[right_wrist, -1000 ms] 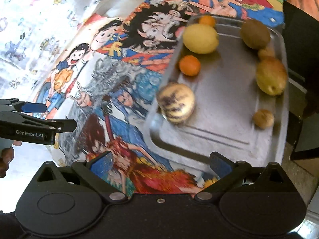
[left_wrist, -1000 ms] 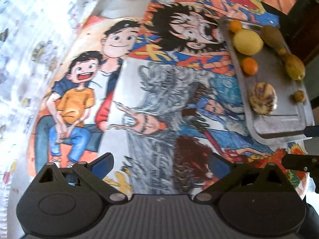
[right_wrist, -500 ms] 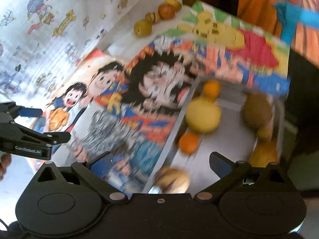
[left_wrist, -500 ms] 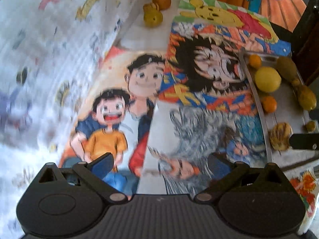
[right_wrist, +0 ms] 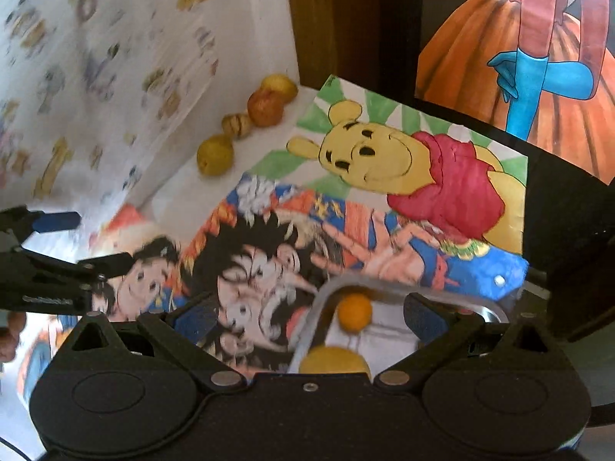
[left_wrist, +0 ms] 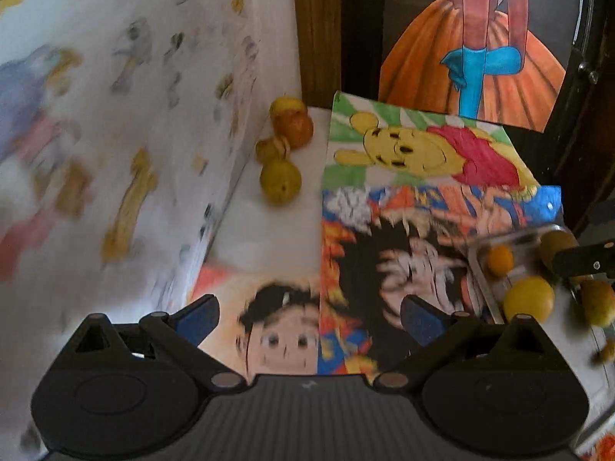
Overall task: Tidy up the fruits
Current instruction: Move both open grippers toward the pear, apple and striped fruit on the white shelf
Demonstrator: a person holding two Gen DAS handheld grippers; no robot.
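Several loose fruits lie in the far corner by the wall: a yellow-green fruit (left_wrist: 280, 181) (right_wrist: 215, 154), a small striped one (left_wrist: 273, 148) (right_wrist: 236, 124), an orange-red one (left_wrist: 294, 126) (right_wrist: 266, 108) and a yellow one (right_wrist: 280, 85) behind. A metal tray (right_wrist: 476, 304) (left_wrist: 485, 288) holds a small orange (right_wrist: 354, 312) (left_wrist: 499, 260), a yellow lemon (left_wrist: 529, 299) (right_wrist: 333, 361) and brownish fruits (left_wrist: 598, 302). My left gripper (left_wrist: 307, 319) is open and empty above the posters. My right gripper (right_wrist: 307, 319) is open and empty over the tray's far end.
Cartoon posters (right_wrist: 407, 169) cover the table. A patterned white wall (left_wrist: 115, 115) stands on the left. A dark wooden post (left_wrist: 319, 27) and an orange-dress poster (right_wrist: 538, 46) stand at the back. The left gripper also shows in the right wrist view (right_wrist: 57, 269).
Both grippers have moved forward and tilted up toward the far corner. The loose fruits are now closer; the tray has slid to the lower edge of both views. Both stay open.
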